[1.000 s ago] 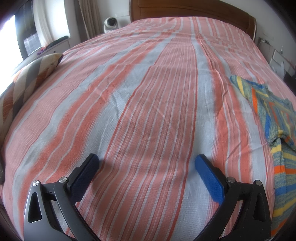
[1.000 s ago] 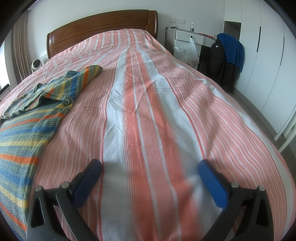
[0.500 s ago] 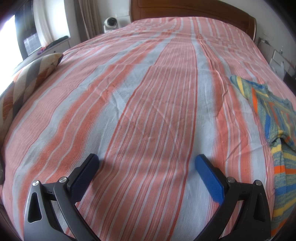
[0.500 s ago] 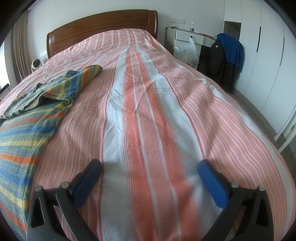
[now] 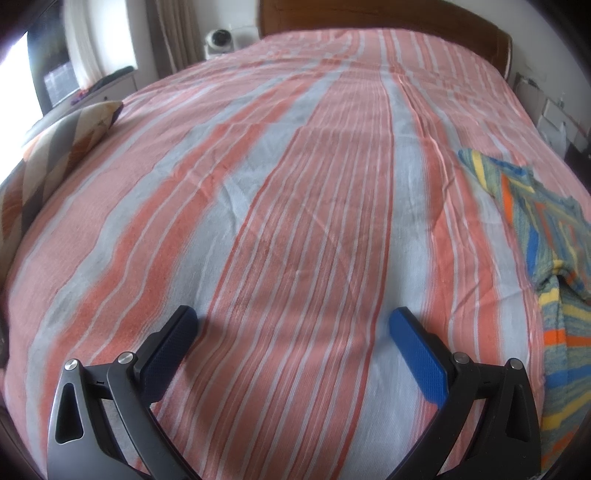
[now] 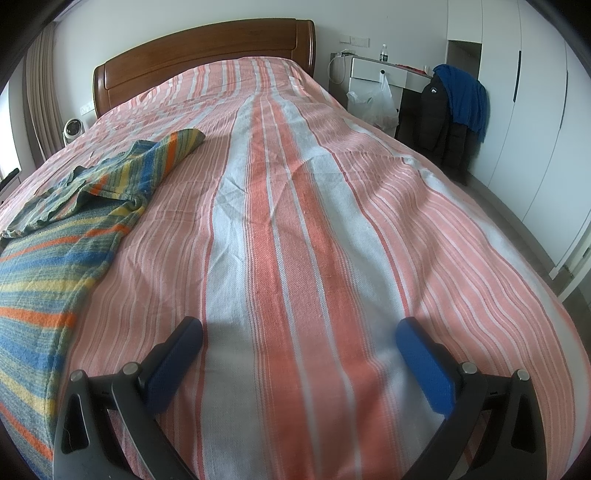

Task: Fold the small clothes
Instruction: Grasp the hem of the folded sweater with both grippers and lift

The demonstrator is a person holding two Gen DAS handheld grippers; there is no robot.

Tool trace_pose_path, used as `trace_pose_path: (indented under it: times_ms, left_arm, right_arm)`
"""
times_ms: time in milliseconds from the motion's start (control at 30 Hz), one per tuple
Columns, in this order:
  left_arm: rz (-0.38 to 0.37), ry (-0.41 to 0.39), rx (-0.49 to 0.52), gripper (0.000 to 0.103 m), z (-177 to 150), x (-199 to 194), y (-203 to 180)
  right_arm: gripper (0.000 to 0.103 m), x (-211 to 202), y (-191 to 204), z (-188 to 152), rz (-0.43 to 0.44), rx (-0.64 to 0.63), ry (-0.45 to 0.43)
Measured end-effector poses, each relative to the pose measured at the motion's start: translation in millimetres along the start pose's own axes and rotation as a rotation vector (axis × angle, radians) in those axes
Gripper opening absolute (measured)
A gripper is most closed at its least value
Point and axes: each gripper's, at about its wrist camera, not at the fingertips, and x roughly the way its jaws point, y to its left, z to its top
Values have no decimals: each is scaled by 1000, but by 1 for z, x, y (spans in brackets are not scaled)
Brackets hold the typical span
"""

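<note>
This is a bedroom in a home. A wide bed [image 6: 295, 229] with a striped salmon-and-grey cover fills the space ahead of both tools, ending far ahead at a curved wooden headboard [image 6: 207, 62]. To the right of the right tool stand white wardrobe doors [image 6: 532, 122], with jackets [image 6: 454, 114] draped beside a white bedside unit [image 6: 376, 72]. Left of the left tool are a patterned cushion [image 5: 62, 147], curtains [image 5: 173, 33] and a small fan [image 5: 218, 40].

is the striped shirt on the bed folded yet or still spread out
Not folded: the striped shirt lies spread and rumpled on the bed, one sleeve stretched out; neither tool touches it.
</note>
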Motion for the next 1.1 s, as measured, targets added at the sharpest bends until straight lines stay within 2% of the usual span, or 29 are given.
trace_pose_path:
  times_ms: [67,167,233,300,333,400,433,467,533,600,700,733,800,867,933,1000,1100]
  left_arm:
    - [-28,16,-24,102,-4,-12,5]
    - [-176,20,-39,102,-24,-56,11]
    - [-286,26,13,102,-50,-100,8]
    - [-361,67,103,102,-84,-137,-4]
    - [-378,90,147,102,-100,-148,-10]
    - [-386,156,250,102,-138,-161,-31]
    - [-376,178,279,102,-151,-162,-38]
    - [-363,201,298,101,-163,-162,-45]
    - [-351,251,315,97,-182,-155,-57]
    - [-357,303,317,87,-195,-146,-63]
    - [-319,292,352,86,-204,-146,-69]
    - [-317,293,363,85,-205,-147,-71]
    - [-329,297,368,77,-207,-150,-76]
    - [-341,310,365,64,-209,-153,-77]
    - [-363,329,352,55,-214,-157,-78]
    - [-382,330,339,54,-220,-161,-75]
    - [-378,344,334,54,-221,-152,-80]
  right_arm:
    - [103,0,0,2,6,3,5]
    - [103,-2,0,11,22,-15,69]
    - [103,-17,3,18,58,-49,123]
    - [103,-48,8,19,168,-91,123]
    - [103,-67,14,15,259,-127,148]
    - [103,-92,28,1,425,-190,237]
    - [102,-103,36,-10,485,-226,291]
    - [102,-111,41,-21,509,-256,329]
    - [102,-118,49,-43,523,-286,402]
    - [96,-117,50,-58,511,-286,455]
    - [90,-105,49,-75,475,-276,501]
    - [85,-99,49,-78,469,-263,507]
    - [84,-93,54,-80,467,-244,511]
    - [84,-89,60,-81,464,-247,524]
    - [75,-96,64,-82,484,-250,548]
    - [72,-107,68,-80,546,-233,542]
    - [72,-102,76,-84,558,-234,516]
